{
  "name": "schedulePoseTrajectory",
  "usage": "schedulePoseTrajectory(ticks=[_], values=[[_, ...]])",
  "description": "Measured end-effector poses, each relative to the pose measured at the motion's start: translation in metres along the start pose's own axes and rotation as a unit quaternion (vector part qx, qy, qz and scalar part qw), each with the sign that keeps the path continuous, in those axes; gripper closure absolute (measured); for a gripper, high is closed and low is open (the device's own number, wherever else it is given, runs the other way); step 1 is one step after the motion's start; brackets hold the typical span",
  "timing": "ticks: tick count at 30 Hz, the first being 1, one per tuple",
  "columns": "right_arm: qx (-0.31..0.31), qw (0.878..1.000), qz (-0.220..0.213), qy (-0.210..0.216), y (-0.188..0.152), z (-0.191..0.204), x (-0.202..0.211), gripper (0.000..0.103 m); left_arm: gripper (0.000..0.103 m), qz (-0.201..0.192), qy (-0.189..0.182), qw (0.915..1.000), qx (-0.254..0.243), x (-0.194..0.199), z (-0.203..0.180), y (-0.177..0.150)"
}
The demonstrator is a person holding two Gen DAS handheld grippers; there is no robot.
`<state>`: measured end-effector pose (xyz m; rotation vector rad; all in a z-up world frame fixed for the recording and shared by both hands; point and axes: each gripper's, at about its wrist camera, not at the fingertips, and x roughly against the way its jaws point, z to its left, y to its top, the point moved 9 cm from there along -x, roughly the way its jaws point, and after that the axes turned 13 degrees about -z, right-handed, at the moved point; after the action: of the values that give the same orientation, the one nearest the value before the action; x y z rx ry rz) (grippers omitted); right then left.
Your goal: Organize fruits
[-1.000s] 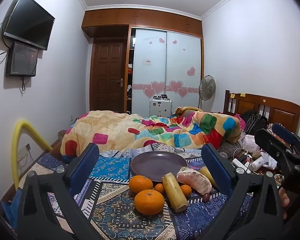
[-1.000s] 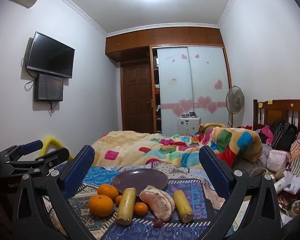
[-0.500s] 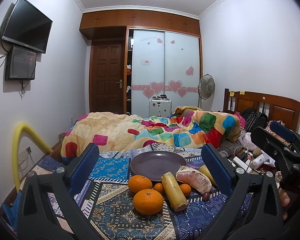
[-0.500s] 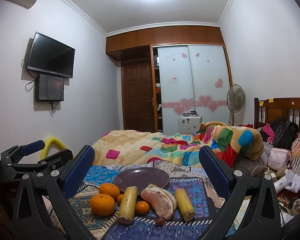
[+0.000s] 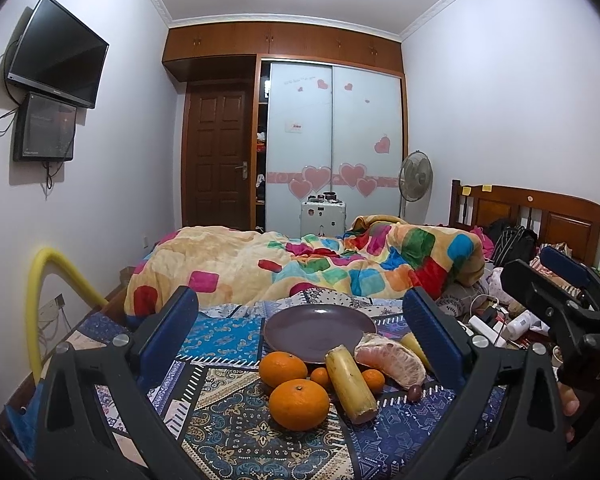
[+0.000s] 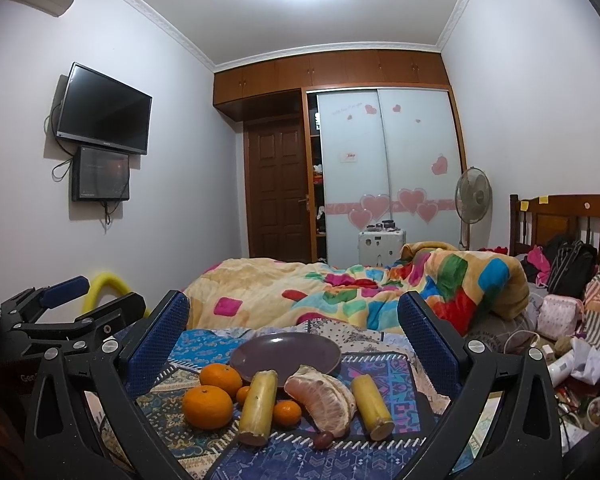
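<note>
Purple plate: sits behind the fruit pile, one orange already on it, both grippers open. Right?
Not quite. The purple plate has nothing on it; both oranges lie on the cloth in front, as the right wrist view shows. The rest holds.

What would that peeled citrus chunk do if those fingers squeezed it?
The peeled citrus chunk shows bare, membrane-covered segments, so it would probably dent or split under a firm squeeze. Its seams suggest segments might pull apart when lifted. Lying on a broad side against a banana piece, it seems unlikely to roll.
</note>
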<state>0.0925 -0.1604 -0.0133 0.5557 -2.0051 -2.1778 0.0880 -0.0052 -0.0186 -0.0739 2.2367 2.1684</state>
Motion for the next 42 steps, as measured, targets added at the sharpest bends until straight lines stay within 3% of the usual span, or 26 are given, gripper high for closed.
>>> schedulePoseTrajectory(ticks=[32, 42], values=[[-0.003, 1.0, 0.005, 0.002, 0.0, 0.006, 0.002, 0.0, 0.0, -0.002, -0.001, 1.0, 0.004, 0.0, -0.002, -0.001], [0.003, 0.999, 0.031, -0.007, -0.012, -0.004, -0.006, 0.0, 0.0, 0.02, -0.003, 0.9998, 0.005, -0.009, -0.001, -0.009]])
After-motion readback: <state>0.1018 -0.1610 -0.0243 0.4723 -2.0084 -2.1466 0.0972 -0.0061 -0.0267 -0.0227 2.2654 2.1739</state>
